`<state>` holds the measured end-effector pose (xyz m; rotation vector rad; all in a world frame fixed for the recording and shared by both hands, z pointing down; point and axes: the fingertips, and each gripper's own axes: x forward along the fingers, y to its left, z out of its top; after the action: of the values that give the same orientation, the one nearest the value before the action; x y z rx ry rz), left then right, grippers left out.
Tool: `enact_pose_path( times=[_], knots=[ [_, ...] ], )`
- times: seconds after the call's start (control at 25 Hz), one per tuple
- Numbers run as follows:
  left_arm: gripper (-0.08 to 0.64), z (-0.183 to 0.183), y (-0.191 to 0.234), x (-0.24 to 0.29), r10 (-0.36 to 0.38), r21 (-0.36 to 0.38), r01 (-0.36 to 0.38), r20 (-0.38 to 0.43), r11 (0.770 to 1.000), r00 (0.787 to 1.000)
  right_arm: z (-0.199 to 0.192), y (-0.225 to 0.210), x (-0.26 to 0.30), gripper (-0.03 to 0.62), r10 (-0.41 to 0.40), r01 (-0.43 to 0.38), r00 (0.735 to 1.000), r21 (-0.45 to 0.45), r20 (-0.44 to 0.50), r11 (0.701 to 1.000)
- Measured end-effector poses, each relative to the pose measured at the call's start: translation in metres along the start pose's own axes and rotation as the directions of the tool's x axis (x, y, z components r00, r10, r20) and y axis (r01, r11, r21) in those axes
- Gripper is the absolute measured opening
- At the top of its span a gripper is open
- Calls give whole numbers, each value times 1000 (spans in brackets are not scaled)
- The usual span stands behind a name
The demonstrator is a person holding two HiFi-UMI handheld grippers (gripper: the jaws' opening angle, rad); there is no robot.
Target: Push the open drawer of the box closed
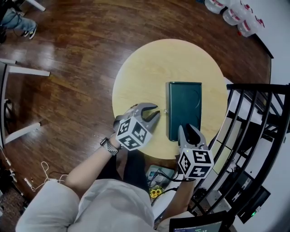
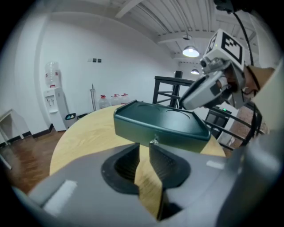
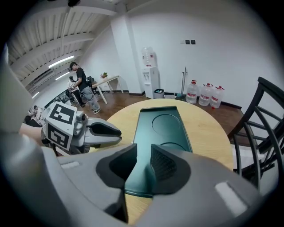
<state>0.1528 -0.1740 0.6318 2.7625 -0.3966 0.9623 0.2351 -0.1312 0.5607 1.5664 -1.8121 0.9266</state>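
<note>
A dark green box [image 1: 185, 108] lies on the round yellow table [image 1: 136, 81]. A small metal knob [image 1: 165, 110] sticks out of its left long side, and the drawer front there looks flush with the box. My left gripper [image 1: 157, 110] is just left of that knob, jaws parted with nothing between them. In the left gripper view the knob [image 2: 154, 141] sits right beyond the gripper [image 2: 144, 148]. My right gripper [image 1: 188, 128] hovers over the box's near end, open and empty. In the right gripper view the box [image 3: 164, 128] stretches away past that gripper [image 3: 143, 150].
A black metal chair frame [image 1: 258, 127] stands close to the table's right edge. Water bottles [image 1: 231, 11] line the far wall. White table legs [image 1: 22, 70] and cables [image 1: 36, 174] lie on the wooden floor at left. A person [image 3: 82, 82] stands far off.
</note>
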Motion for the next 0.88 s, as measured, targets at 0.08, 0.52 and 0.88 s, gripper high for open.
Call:
enact_pose_path(
  times=[0.08,0.52,0.88],
  knots=[
    [67,7,4,-5,9,-3,-9,18,1000,1000,6,-1,-5,103,-18,18,1000,0,25,1000],
    [23,49,12,-48,89,0,-90,119,996,989,42,-18,-66,84,-192,187,949,47,249,981],
    [9,62,11,-98,150,-42,-145,179,989,972,54,9,-111,30,-242,254,899,17,366,967]
  ],
)
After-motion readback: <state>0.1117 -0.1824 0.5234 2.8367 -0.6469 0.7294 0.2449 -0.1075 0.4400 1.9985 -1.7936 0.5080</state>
